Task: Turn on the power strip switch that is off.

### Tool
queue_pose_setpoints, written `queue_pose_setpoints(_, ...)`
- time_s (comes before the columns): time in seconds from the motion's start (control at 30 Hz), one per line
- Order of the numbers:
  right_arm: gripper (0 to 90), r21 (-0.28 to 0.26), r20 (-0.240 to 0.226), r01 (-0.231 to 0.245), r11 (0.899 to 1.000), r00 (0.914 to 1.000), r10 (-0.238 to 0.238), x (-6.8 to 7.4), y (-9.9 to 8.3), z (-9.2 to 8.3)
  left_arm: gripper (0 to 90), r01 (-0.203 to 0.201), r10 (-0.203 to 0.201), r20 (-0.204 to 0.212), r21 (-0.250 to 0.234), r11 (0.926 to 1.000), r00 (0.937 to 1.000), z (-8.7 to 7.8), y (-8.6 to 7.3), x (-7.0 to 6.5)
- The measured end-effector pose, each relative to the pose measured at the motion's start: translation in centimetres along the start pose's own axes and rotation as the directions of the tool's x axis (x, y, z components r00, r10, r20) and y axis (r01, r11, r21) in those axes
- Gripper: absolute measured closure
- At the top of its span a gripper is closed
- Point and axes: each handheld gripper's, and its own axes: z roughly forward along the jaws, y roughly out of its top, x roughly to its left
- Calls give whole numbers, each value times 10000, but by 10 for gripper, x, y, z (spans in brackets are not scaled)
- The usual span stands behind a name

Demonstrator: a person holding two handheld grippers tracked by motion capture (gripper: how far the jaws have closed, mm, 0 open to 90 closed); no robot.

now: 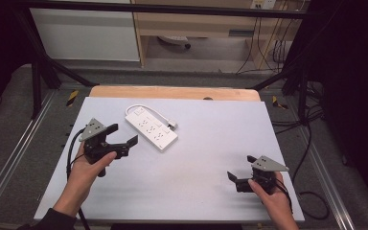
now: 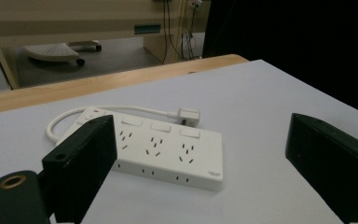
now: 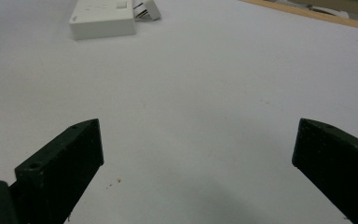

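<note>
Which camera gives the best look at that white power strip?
The left gripper view: the power strip sits close, with sockets, switches and looped cord plain. The high view shows it whole but small. The right gripper view catches just one end, far off.

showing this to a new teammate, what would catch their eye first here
Most likely the white power strip, lying flat on the pale table toward its far left, its cable looped beside it. Next, the left gripper just short of the strip, open, and the right gripper, also open, near the table's right front.
</note>
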Motion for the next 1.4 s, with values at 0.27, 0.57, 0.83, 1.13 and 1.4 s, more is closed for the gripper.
queue_pose_setpoints(0.27, 23, -22, -32, -16, 10000, 10000, 16, 0, 0, 0, 91, -85, 86, -145, 49, 10000, 9999, 11, 5, 3)
queue_pose_setpoints(0.57, 24, -28, -77, 35, 10000, 10000, -35, 2, 1, 1, 91, -178, 181, -344, 99, 9998, 9992, 24, 10, 3)
queue_pose_setpoints(0.83, 24, -47, -138, 38, 10000, 9999, -38, 2, 2, 0, 91, -220, 227, -399, 177, 9996, 9989, 37, 13, 2)
queue_pose_setpoints(1.13, 24, -104, -147, 44, 9999, 9999, -45, 2, 2, -1, 94, -271, 280, -506, 185, 9995, 9983, 47, 20, 3)
queue_pose_setpoints(1.4, 24, -143, -185, 41, 9999, 9998, -44, 3, 3, -1, 96, -320, 329, -553, 180, 9993, 9979, 56, 26, 3)
